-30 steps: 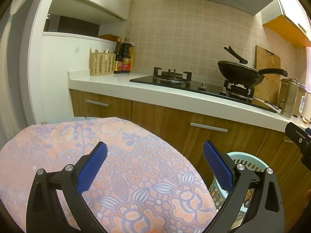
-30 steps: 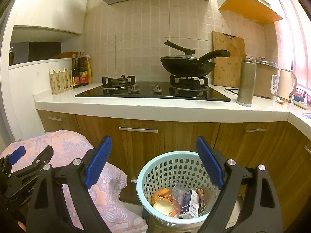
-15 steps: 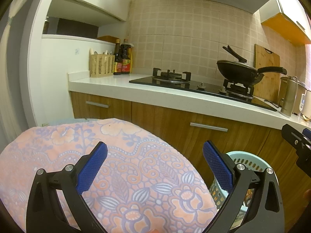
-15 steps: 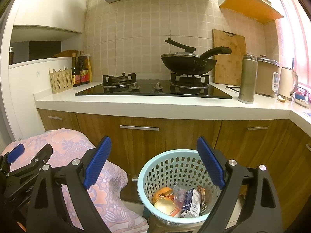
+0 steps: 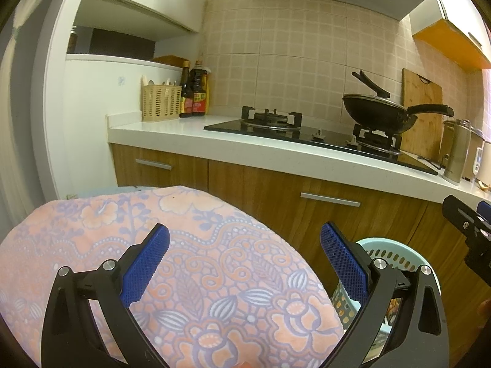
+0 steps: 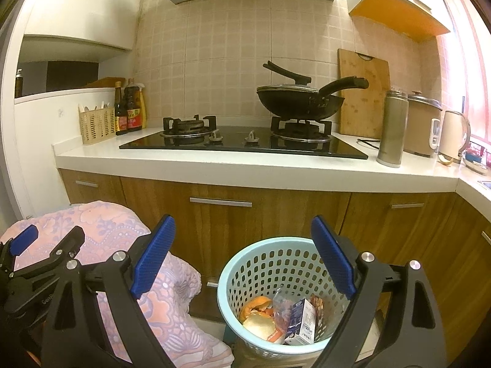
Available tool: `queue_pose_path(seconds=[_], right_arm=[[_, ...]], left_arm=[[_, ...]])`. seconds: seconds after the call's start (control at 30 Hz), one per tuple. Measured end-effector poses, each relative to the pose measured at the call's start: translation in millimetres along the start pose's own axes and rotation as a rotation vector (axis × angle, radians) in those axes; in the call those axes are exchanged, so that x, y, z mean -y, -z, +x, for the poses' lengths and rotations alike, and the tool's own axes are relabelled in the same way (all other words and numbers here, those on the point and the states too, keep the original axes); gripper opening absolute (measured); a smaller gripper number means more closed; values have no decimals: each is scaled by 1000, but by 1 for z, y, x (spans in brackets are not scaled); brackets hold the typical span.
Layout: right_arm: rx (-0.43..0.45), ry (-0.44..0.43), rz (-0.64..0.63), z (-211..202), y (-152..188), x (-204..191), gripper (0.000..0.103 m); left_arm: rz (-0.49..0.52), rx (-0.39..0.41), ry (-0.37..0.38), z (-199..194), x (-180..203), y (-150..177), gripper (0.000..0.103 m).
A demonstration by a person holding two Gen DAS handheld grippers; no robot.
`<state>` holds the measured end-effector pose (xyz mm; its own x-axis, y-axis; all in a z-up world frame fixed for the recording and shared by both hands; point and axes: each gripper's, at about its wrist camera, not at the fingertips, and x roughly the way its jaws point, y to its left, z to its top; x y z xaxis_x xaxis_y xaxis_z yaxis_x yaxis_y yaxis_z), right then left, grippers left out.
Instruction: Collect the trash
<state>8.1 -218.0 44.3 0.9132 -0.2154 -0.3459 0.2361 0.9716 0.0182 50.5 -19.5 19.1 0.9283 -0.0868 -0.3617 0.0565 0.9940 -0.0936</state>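
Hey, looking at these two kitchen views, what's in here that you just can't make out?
- Basket base: right wrist view, cut off by the bottom edge and the right gripper's frame.
- Basket contents: left wrist view, hidden behind the left gripper's frame.
- Whatever the floral cloth covers: hidden in both views.
- Carton print: too small to read.

You have a pale blue perforated plastic basket (image 6: 276, 263) before wood-grain cabinet doors (image 6: 270, 214) with brushed metal handles. Left of the basket lies soft floral cloth (image 5: 190, 263), matt and slightly fuzzy. Above the basket, the white countertop (image 6: 214, 165) looks smooth, the hob (image 6: 242, 144) glossy black glass, the wok (image 6: 297, 104) dull dark metal. Your gripper pads (image 6: 153, 257) are blue, finely textured.
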Motion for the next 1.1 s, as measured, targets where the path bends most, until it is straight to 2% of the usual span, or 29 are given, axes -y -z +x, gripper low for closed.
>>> queue_pose_path(seconds=[1.1], right_arm=[[-24,-5,1,6,6,1,86]], left_arm=[[3,-10,32,6,-12,-2,96]])
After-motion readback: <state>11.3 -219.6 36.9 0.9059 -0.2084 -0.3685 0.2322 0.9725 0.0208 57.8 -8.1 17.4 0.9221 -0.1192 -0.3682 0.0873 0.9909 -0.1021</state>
